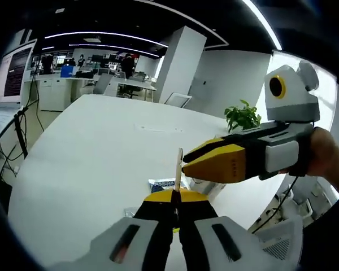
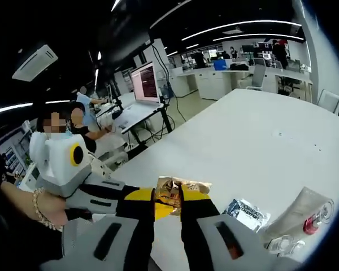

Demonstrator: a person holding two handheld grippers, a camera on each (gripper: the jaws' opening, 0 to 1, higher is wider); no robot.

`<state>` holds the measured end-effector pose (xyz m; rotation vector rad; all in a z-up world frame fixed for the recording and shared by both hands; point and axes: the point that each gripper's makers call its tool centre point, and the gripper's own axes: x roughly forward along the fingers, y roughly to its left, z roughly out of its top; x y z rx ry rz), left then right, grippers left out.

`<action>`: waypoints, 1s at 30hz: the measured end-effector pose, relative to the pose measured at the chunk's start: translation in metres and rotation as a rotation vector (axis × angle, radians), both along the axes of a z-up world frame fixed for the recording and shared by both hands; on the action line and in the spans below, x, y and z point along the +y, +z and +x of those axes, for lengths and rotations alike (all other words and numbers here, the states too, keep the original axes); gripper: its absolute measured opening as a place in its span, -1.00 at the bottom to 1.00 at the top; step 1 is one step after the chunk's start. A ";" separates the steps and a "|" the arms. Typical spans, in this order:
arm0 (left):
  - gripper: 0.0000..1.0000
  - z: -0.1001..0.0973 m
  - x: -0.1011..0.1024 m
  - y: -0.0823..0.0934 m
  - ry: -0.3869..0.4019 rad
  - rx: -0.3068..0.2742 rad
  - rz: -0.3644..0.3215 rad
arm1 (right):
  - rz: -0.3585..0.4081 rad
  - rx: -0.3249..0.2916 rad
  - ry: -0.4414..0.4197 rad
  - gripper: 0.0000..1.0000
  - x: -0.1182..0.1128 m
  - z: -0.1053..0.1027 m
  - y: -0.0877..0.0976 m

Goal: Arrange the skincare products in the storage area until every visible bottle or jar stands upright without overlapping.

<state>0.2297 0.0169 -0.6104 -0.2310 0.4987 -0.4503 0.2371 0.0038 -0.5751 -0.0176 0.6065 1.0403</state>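
Both claws, left and right, clamp one gold sachet, seen edge-on and largely hidden between them.

Open-plan office, long white table, desk rows with monitors, strip ceiling lights

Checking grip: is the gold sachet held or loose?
Held: the right gripper fingers close on the gold sachet, lifted above the table.
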 end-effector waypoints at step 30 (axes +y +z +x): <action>-1.00 -0.009 0.002 0.029 -0.079 0.028 -0.328 | 0.014 0.016 0.049 -0.44 -0.023 0.030 -0.006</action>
